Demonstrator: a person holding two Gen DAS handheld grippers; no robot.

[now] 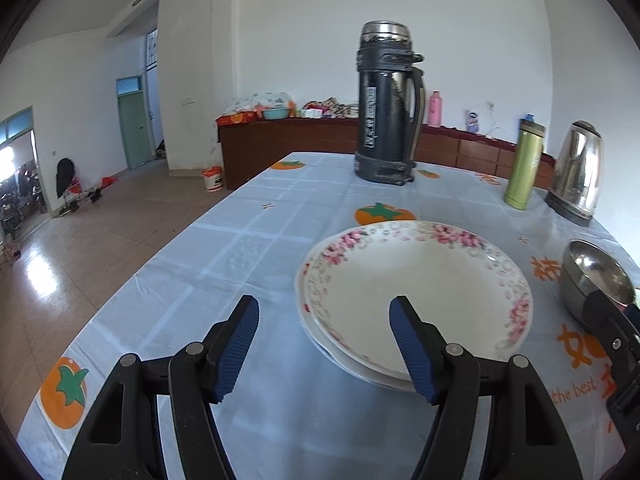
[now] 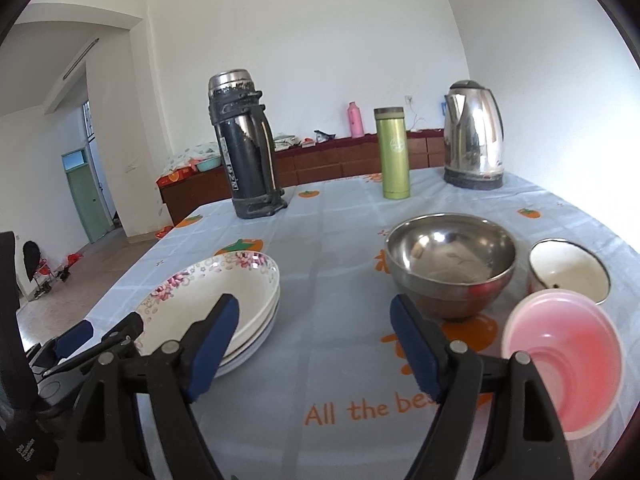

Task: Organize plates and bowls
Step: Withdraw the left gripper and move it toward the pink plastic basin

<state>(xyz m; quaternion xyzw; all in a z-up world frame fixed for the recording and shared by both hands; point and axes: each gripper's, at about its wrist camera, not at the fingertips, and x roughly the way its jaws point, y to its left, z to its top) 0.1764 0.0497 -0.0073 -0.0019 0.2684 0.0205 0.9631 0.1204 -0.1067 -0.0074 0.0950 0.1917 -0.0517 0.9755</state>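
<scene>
Both wrist views look low across the table, sharing the plates.

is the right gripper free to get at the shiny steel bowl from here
Probably yes: the right gripper is open and empty, and only bare tablecloth lies between it and the shiny steel bowl just ahead to its right.

Bright daylight, fisheye bend all round

My two views are evenly lit; glare whitens the floor by the doorway and the far right tablecloth. The kettle and steel bowl glint, shadows are soft, dark corners vignette, and straight walls curve.
</scene>
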